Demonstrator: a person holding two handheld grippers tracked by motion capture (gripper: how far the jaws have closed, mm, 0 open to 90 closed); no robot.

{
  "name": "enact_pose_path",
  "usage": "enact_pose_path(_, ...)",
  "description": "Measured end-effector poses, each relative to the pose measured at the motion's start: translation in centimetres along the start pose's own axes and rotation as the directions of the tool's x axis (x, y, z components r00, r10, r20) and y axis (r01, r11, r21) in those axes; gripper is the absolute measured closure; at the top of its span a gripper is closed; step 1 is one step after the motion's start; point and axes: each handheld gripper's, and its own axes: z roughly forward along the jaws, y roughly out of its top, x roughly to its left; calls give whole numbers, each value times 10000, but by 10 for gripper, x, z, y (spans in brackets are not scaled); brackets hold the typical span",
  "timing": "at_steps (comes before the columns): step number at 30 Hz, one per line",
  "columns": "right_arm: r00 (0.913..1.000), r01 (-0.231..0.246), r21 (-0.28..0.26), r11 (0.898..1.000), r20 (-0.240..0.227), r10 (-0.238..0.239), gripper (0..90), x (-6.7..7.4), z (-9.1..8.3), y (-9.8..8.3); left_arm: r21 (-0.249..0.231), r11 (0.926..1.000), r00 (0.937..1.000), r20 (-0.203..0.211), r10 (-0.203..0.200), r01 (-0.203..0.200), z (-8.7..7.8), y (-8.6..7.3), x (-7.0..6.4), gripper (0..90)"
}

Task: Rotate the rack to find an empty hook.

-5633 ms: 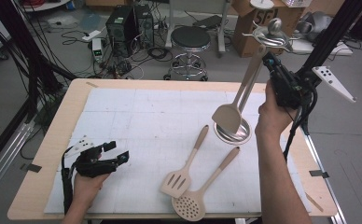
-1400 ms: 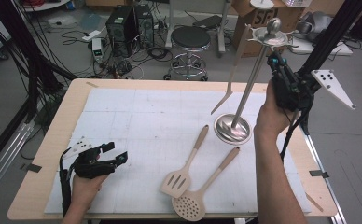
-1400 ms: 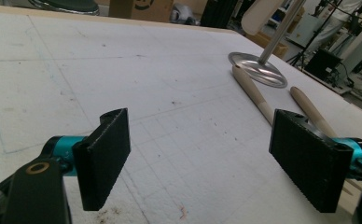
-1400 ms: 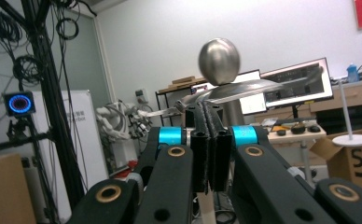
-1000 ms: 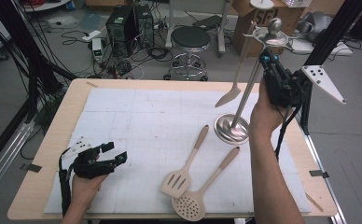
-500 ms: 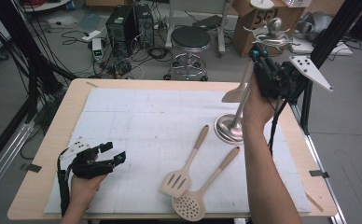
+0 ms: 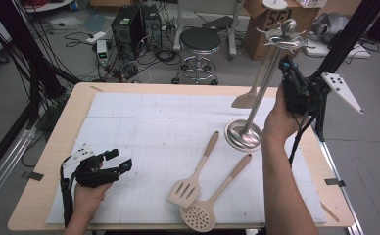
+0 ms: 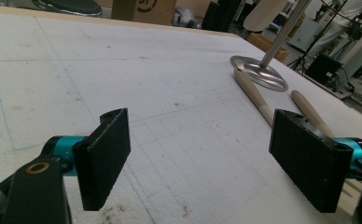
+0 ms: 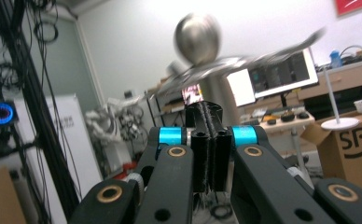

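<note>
High view: my right gripper (image 7: 296, 90) is lifted beside the top of the utensil stand (image 7: 256, 98), whose round base (image 7: 243, 135) sits on the white mat (image 7: 149, 122) while its pole leans up toward one o'clock to the hooked crown (image 7: 286, 35). One wooden utensil (image 7: 254, 90) hangs from that crown, its blade low at about seven o'clock from the hook. Two more lie flat: the slotted spatula (image 7: 194, 171) and the skimmer (image 7: 214, 200), both with handles running toward one o'clock, ends pointing at the stand's base. From my left gripper (image 7: 110, 165), resting at the mat's near left corner, they lie off at three o'clock; from my right hand (image 7: 278, 120) they sit at seven o'clock and nearer, so I judge the right is better placed for the next pick.

Left gripper view: my black pads (image 8: 105, 156) stand wide apart with nothing between them. The two handles (image 8: 256, 95) and the base lie ahead at one to two o'clock.

Right gripper view: my jaws are pressed together; I can't make out anything pinched between them. The stand's ball top (image 9: 198, 38) and blurred hooks sit right above at twelve o'clock.
</note>
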Motion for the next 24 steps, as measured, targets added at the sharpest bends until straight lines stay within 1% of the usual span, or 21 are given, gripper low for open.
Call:
enact_pose_path(1, 10000, 4, -265, 9996, -6, -4, 900, -2, -2, 2, -3, 10000, 10000, -4, -8, 8, 0, 0, 0, 211)
enact_pose_path(2, 10000, 6, -382, 9993, 0, -6, 900, -2, -3, 4, 16, 10000, 10000, -6, 56, -56, 0, 0, 0, 211)
enact_pose_path(4, 9998, 211, -419, 9989, -5, -211, 900, -2, -6, 9, 42, 10000, 10000, 23, 24, -24, 1, 0, -1, 211)
enact_pose_path(5, 9994, 342, -404, 9986, 24, -341, 900, -1, -6, 11, 50, 10000, 10000, 35, 46, -47, 1, 0, -1, 211)
enact_pose_path(6, 9993, 373, -380, 9986, 48, -371, 900, 0, -6, 12, 48, 10000, 10000, 22, 51, -51, 1, 0, -1, 211)
enact_pose_path(7, 9994, 351, -444, 9984, 38, -349, 900, 1, -5, 13, 47, 10000, 10000, 11, 43, -43, 1, 0, -1, 211)
enact_pose_path(10, 9993, 374, -376, 9986, 88, -371, 900, 1, -6, 14, 58, 10000, 10000, 13, 32, -32, 1, 0, 0, 211)
enact_pose_path(11, 9991, 410, -453, 9981, 61, -408, 900, 2, -6, 14, 71, 10000, 10000, 16, 36, -36, 1, 0, 0, 211)
enact_pose_path(14, 9988, 477, -427, 9979, 106, -473, 900, 4, -8, 12, 86, 9999, 10000, 15, 60, -60, 2, 0, -1, 211)
enact_pose_path(16, 9970, 769, -419, 9962, 105, -765, 900, 6, -7, 11, 85, 10000, 10000, 25, 20, -20, 2, 0, -1, 211)
enact_pose_path(18, 9964, 850, -402, 9956, 98, -847, 900, 8, -7, 11, 85, 10000, 10000, 24, 19, -19, 3, 0, -1, 211)
enact_pose_path(21, 9977, 679, -408, 9969, 84, -676, 900, 7, -6, 10, 93, 9999, 10000, 31, 65, -65, 2, 0, -1, 211)
enact_pose_path(24, 9970, 777, -345, 9964, 67, -775, 900, 9, -5, 9, 92, 9999, 10000, 16, 61, -61, 2, 0, 0, 211)
